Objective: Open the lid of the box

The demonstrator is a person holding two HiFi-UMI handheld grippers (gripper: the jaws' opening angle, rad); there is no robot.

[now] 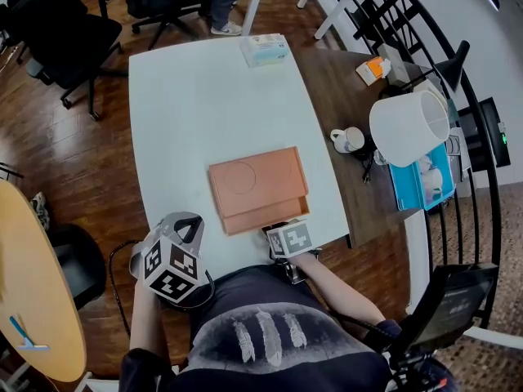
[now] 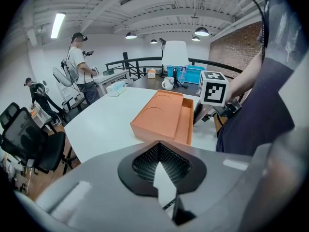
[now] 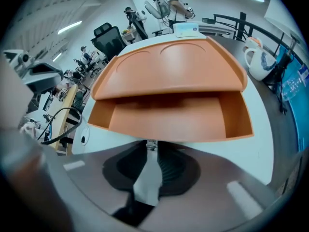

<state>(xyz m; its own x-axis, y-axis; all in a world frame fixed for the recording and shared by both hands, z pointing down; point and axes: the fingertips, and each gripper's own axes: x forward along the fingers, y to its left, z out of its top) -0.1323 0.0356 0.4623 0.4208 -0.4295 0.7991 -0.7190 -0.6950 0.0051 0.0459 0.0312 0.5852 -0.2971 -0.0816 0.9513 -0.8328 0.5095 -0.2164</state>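
Note:
An orange flat box (image 1: 255,184) lies on the white table (image 1: 196,104) near its front edge. Its lid (image 3: 169,69) with a round recess sits pushed back, so the inner tray (image 3: 169,120) shows along the near side. My right gripper (image 1: 276,229) is at the tray's front wall (image 3: 193,146), its tips (image 3: 151,144) closed on the wall's lower edge. It also shows beside the box in the left gripper view (image 2: 202,117). My left gripper (image 1: 189,220) hangs shut and empty off the table's front left, pointing across at the box (image 2: 161,115).
A tissue box (image 1: 264,49) stands at the table's far edge. On the brown desk (image 1: 335,88) to the right are a mug (image 1: 349,140) and a white lamp shade (image 1: 409,127). Office chairs (image 1: 73,31) stand at the far left. A person (image 2: 79,64) stands further off.

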